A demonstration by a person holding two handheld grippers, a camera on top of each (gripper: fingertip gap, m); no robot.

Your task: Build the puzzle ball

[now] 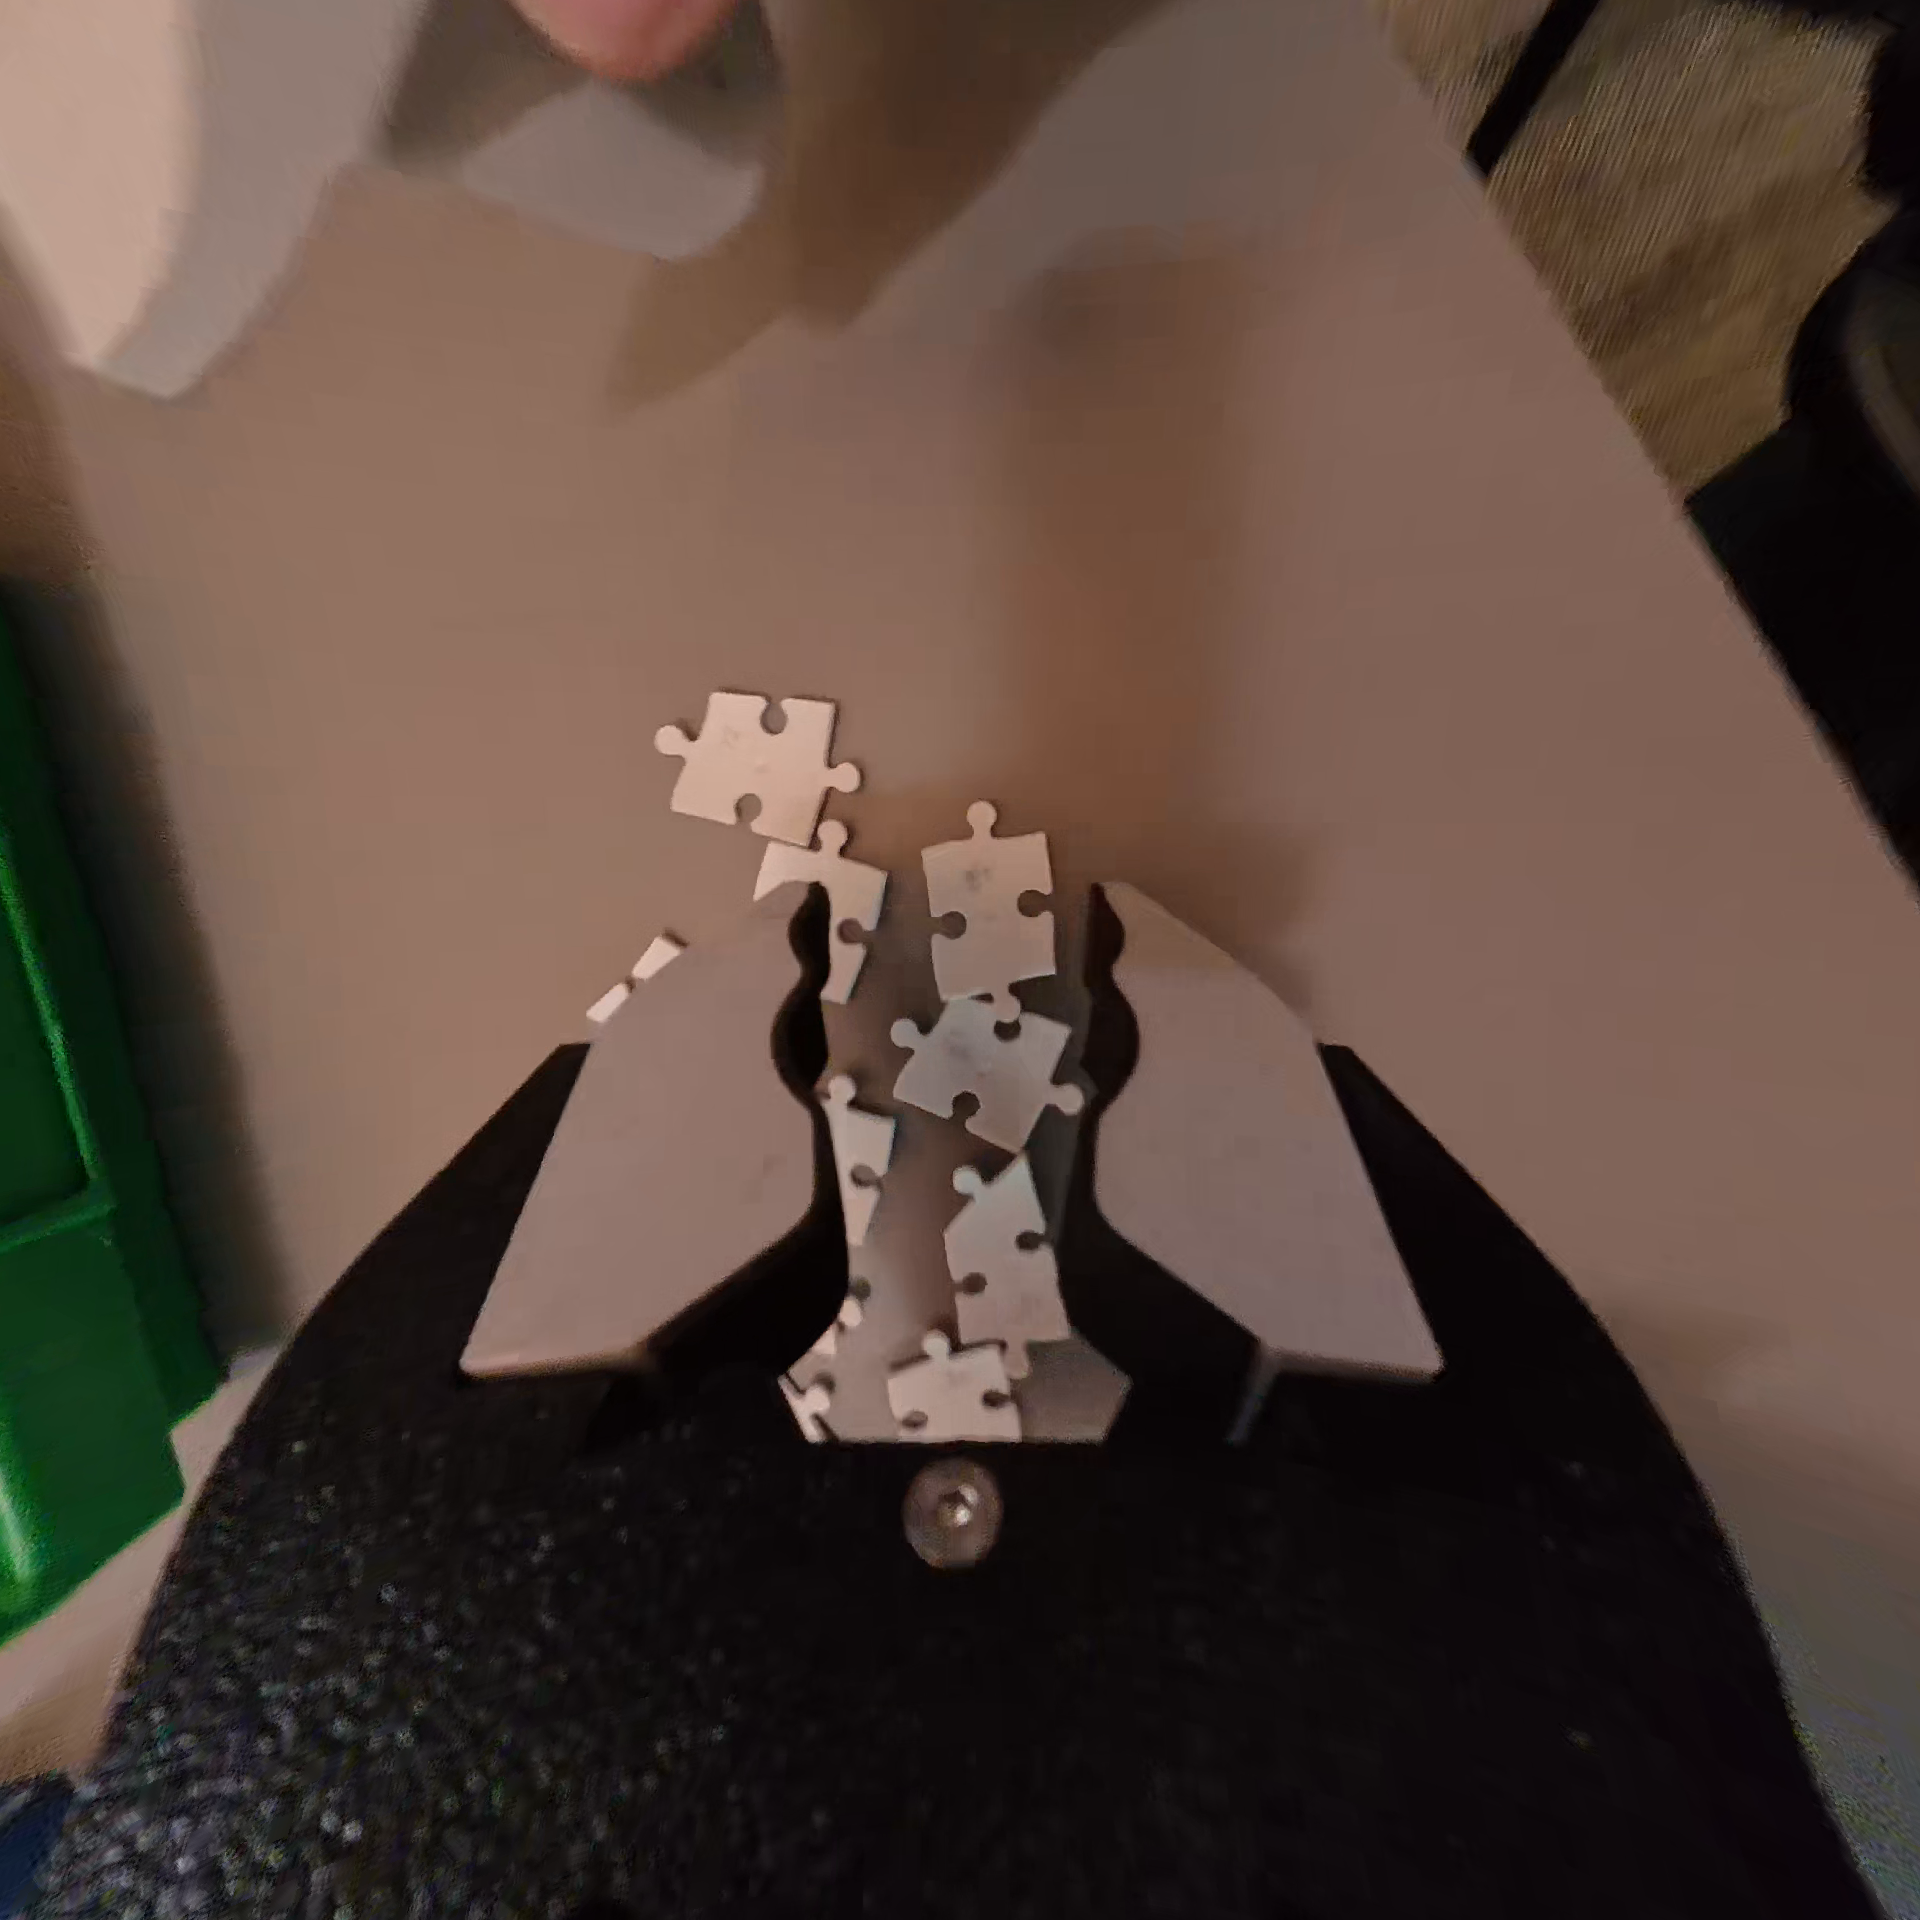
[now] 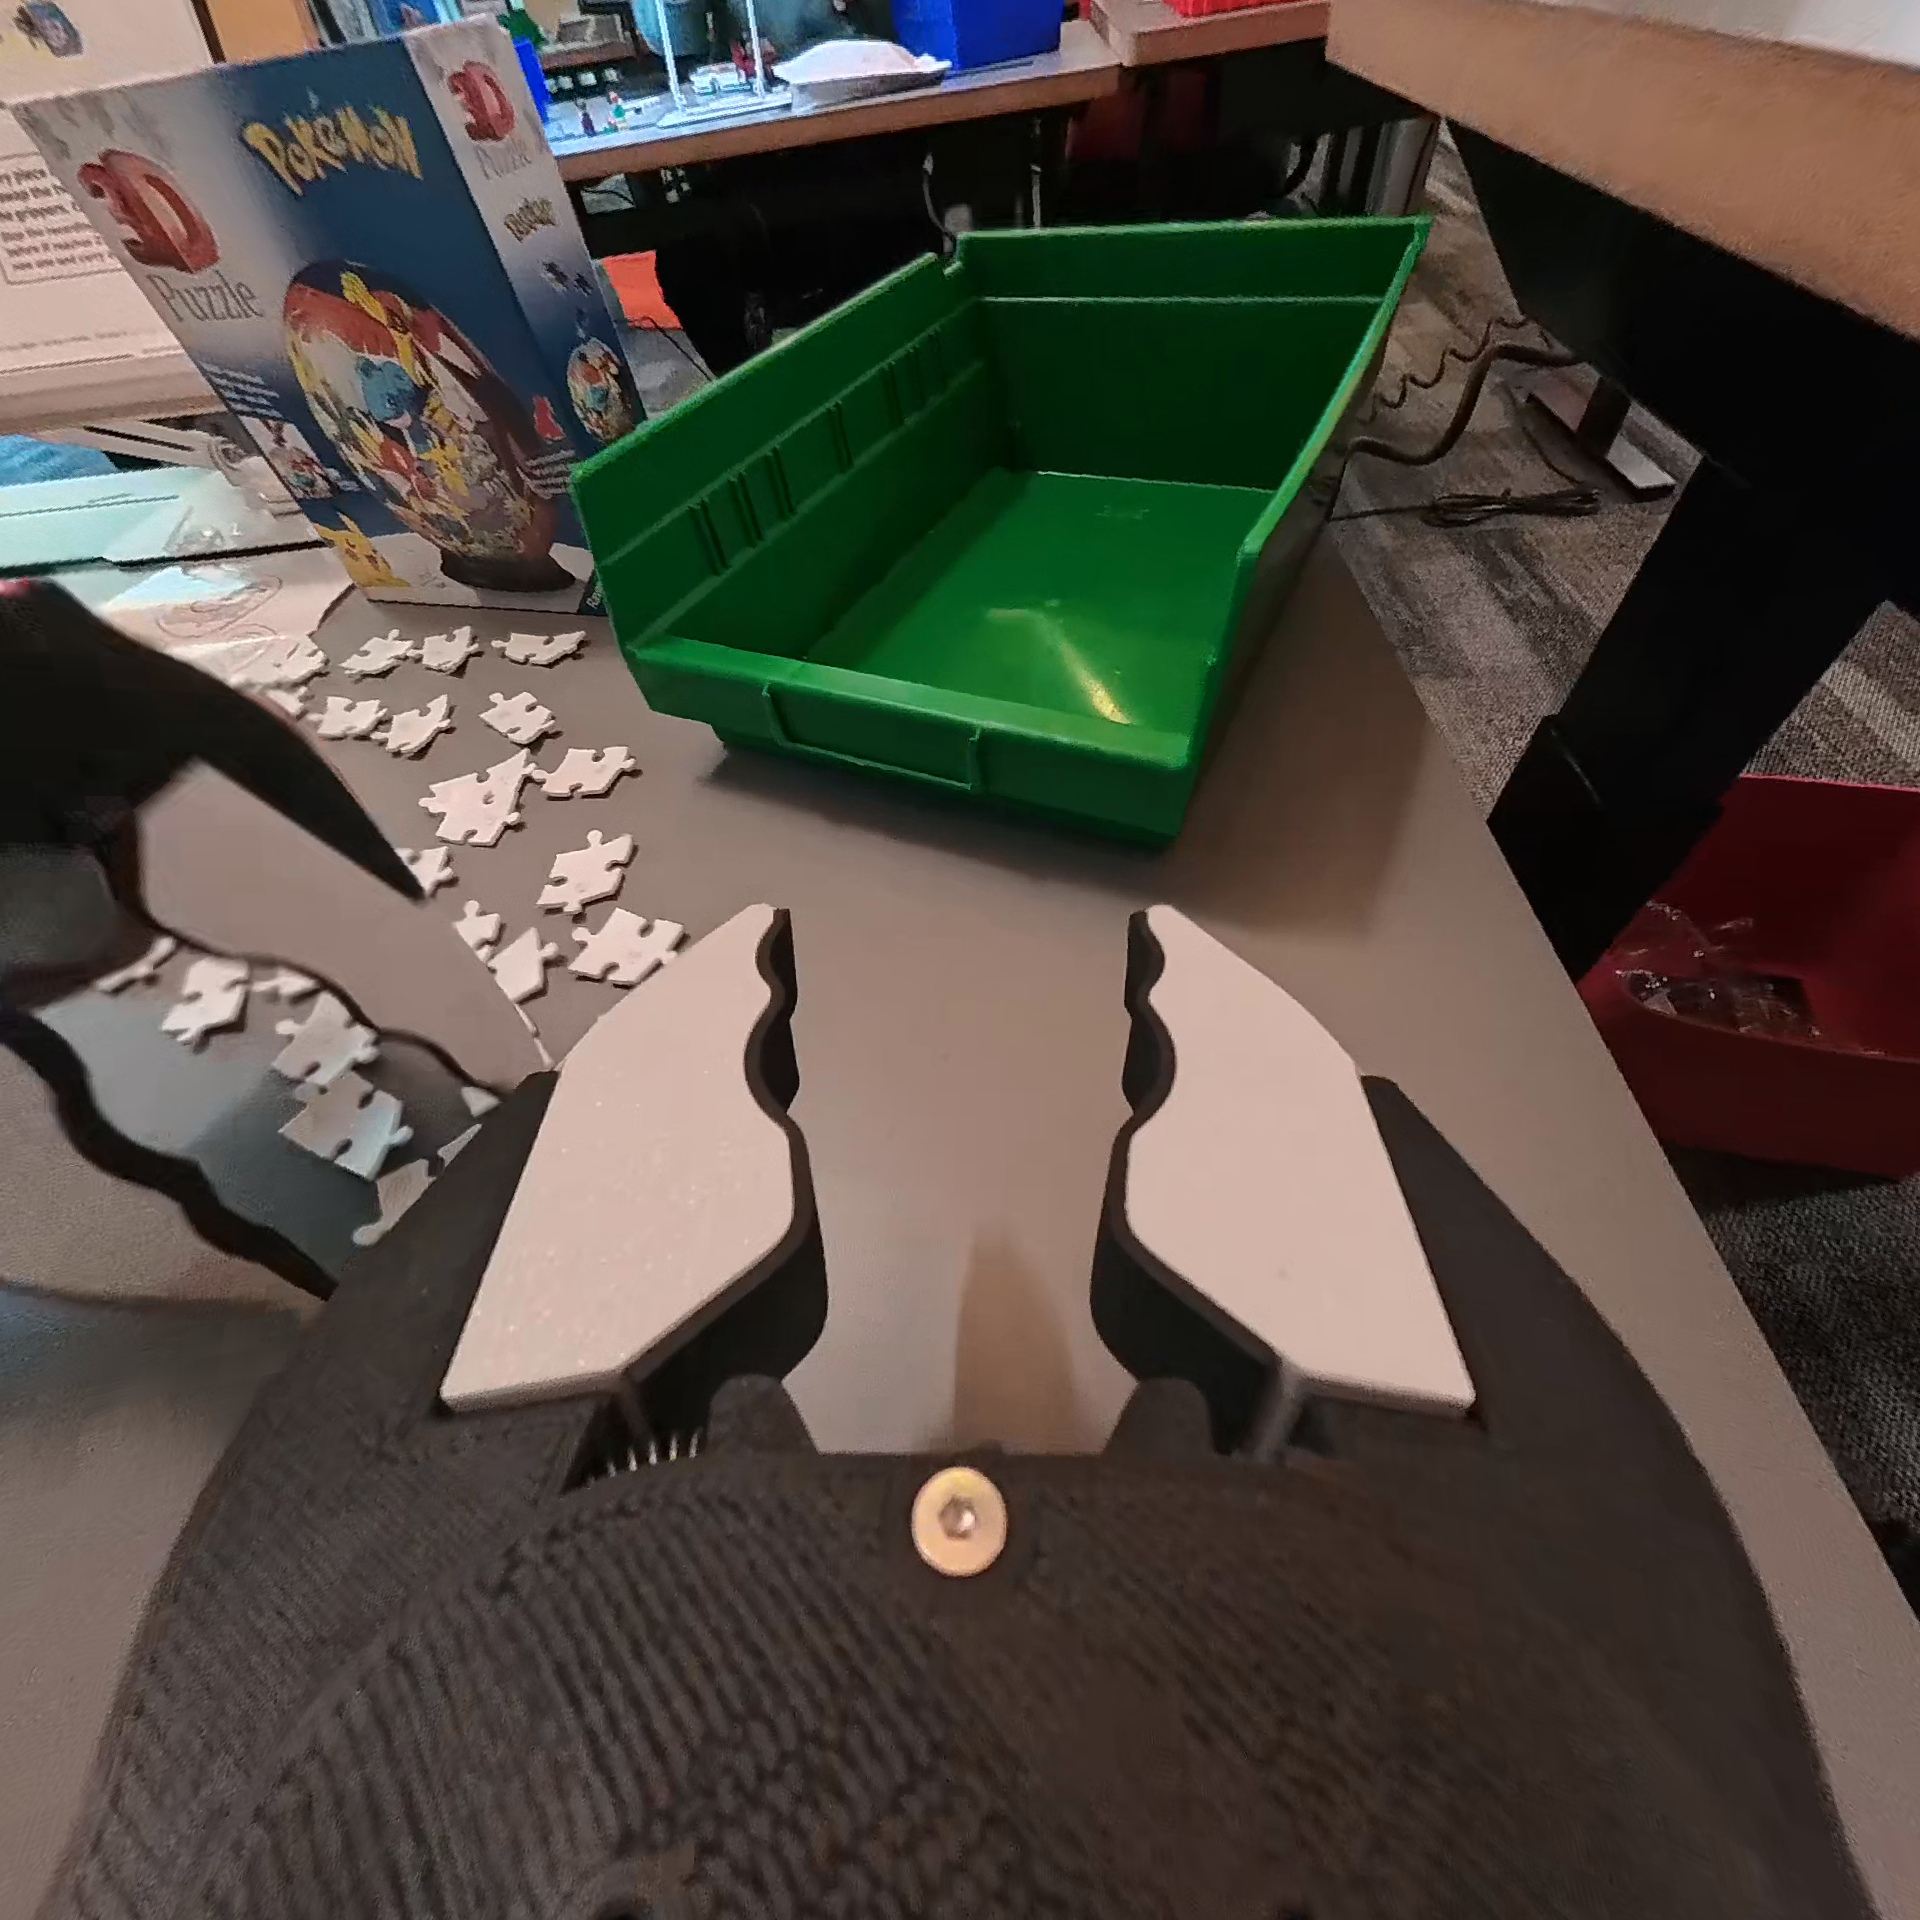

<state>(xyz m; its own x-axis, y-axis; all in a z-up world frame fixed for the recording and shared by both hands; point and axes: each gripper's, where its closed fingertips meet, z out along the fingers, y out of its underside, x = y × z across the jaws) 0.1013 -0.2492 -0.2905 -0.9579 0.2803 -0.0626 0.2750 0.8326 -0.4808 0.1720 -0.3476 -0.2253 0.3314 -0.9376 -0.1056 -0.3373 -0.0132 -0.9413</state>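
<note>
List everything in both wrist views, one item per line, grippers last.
puzzle pieces: many, white, plain side up, scattered loose on the table left of the bin.
table: one, grey, under everything.
bin: one, green, nothing visible inside, ahead of the right gripper.
puzzle box: one, blue with a colourful ball picture, upright, left of the bin.
red container: one, on the floor at right, holding clear plastic.
left gripper: one, black with grey fingers, open above the pieces, holding nothing.
right gripper: one, same build, open over bare table, holding nothing.
</note>
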